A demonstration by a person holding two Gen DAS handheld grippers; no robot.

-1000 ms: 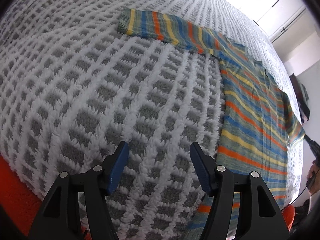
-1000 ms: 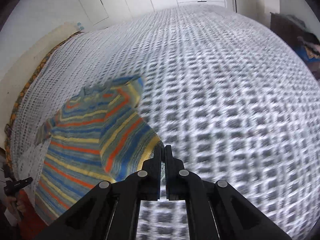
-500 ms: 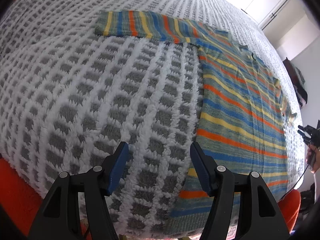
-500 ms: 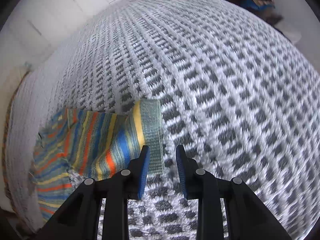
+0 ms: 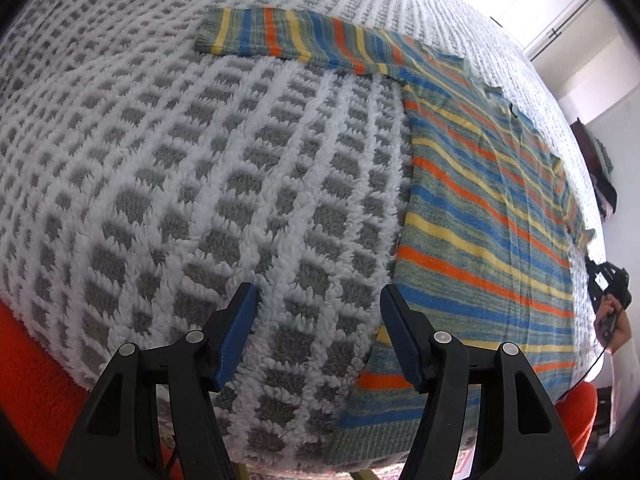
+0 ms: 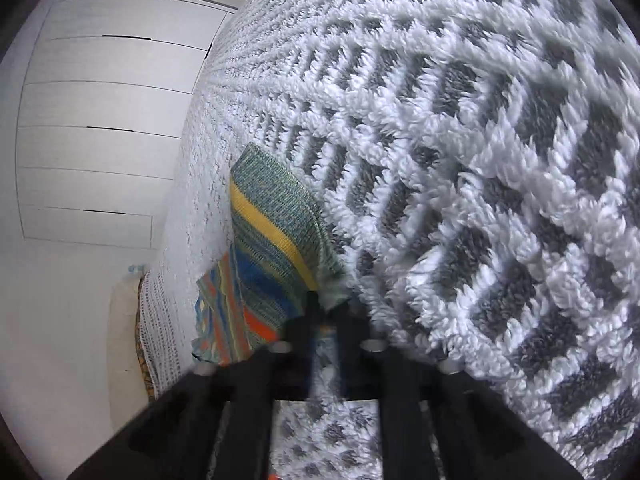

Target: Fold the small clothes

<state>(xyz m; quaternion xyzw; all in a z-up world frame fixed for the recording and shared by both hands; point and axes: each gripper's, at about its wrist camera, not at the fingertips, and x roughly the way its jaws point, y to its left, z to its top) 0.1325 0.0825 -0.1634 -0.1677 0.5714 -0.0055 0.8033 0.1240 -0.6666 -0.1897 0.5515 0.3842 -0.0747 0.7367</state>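
A striped knit sweater (image 5: 480, 200) in blue, orange, yellow and green lies flat on the bed, with one sleeve (image 5: 280, 36) stretched out to the left at the far side. My left gripper (image 5: 316, 332) hovers open over the bare blanket just left of the sweater's hem, nothing between its blue pads. At the sweater's other sleeve (image 6: 268, 240), my right gripper (image 6: 330, 312) is rolled to one side. Its jaws are shut on the edge of the green cuff, low against the blanket. The left wrist view shows that gripper (image 5: 604, 280) small at the far right.
A shaggy white-and-grey checked blanket (image 5: 180, 180) covers the bed. Orange fabric (image 5: 32, 380) shows below its near edge. White wardrobe doors (image 6: 100, 120) stand beyond the bed in the right wrist view. A person's hand (image 5: 616, 328) is at the right rim.
My right gripper rolled, dropped to the blanket, opened beside the sleeve cuff and shut on it. My left gripper stayed open and shifted only slightly.
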